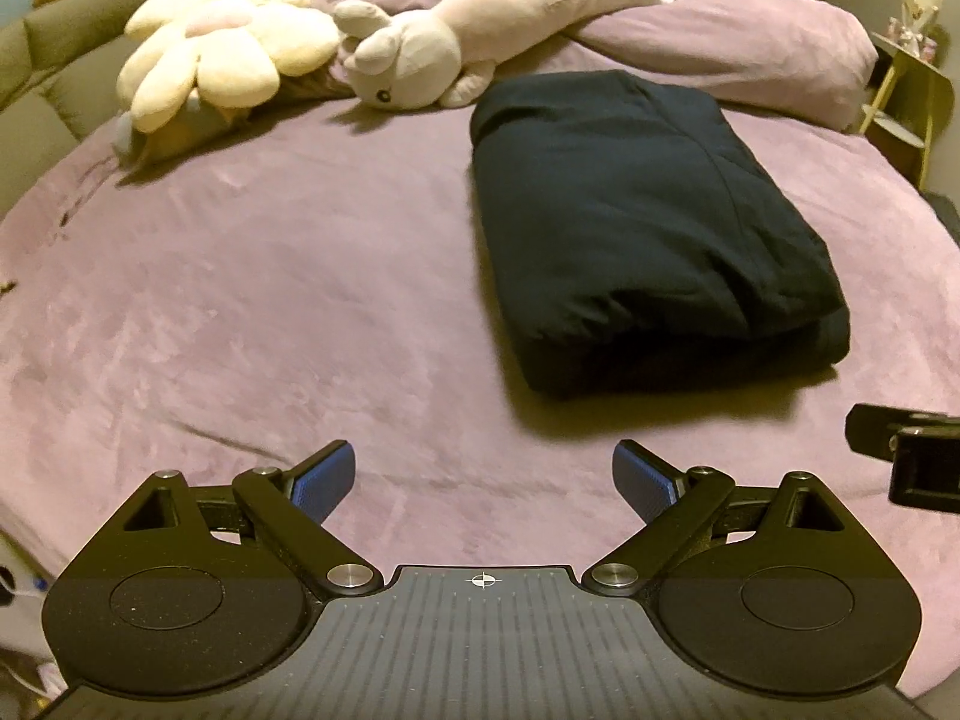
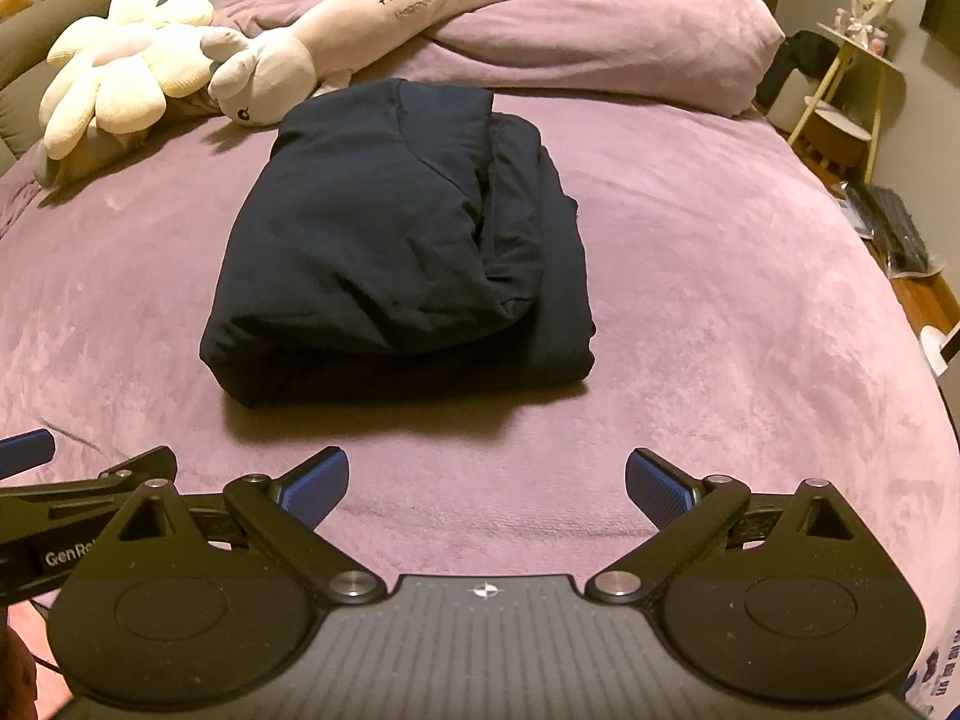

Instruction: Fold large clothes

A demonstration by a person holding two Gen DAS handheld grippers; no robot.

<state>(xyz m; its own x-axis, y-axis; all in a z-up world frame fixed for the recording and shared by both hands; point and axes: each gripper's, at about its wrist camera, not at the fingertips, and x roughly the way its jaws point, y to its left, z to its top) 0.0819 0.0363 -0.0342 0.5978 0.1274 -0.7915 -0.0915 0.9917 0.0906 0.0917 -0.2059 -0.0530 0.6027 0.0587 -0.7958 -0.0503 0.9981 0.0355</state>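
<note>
Two grippers hang over the near edge of the bed [image 2: 720, 300], and I see both wide open with nothing between their blue pads. My left gripper [image 1: 483, 483] and right gripper [image 2: 486, 486] sit side by side, apart from the coat [image 2: 396, 252], which lies folded into a dark bundle further up the purple cover, in front of me and well clear of either set of jaws. From the right wrist view the coat's right side shows a lower layer poking out past the top fold; the far end is hard to read in the dim light. In that same view only a pad and linkage of the left gripper show at the left edge, the rest cut off. Beyond the coat a long plush [image 1: 480, 30] lies across the far part of the bed, its tail end running out of frame, with a flower cushion [image 1: 222, 42] to its left. A heaped duvet [image 2: 600, 42] fills the far right.
</note>
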